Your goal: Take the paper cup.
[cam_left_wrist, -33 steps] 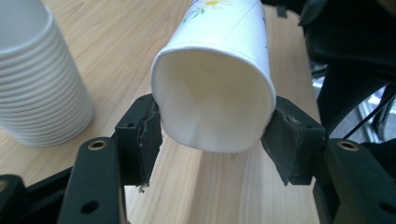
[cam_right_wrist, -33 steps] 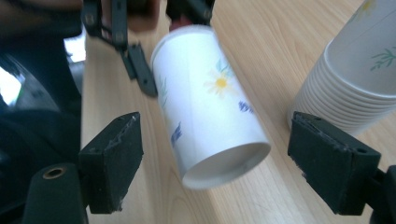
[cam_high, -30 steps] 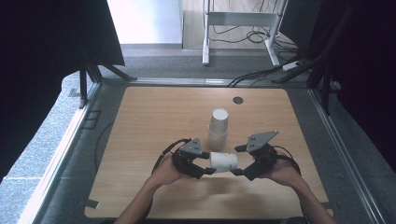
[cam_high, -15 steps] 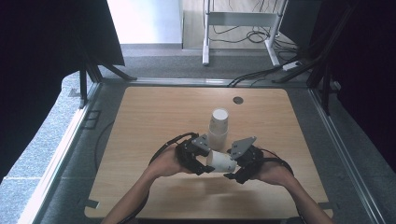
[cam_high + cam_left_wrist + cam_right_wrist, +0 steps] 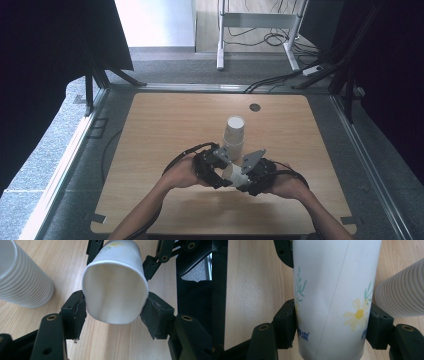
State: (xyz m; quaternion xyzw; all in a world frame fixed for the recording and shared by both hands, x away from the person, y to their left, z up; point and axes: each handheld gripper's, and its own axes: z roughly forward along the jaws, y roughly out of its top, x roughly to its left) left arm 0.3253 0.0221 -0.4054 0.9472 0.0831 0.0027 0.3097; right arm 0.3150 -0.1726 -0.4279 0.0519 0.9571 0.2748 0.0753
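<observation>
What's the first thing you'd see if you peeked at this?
A white paper cup with yellow daisies, lying sideways near the front of the wooden table, pinched at both ends: the left claw squeezes its open rim, the right claw its base. Just behind stands a tall cup stack.

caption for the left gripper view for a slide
Left gripper pinches a paper cup at its open rim, beside a cup stack.

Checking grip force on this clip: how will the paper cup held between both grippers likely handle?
The paper cup probably crushes easily: its rim already looks squeezed out of round between the left gripper pads. It appears empty, so likely light. Laid down, it would probably roll.
</observation>
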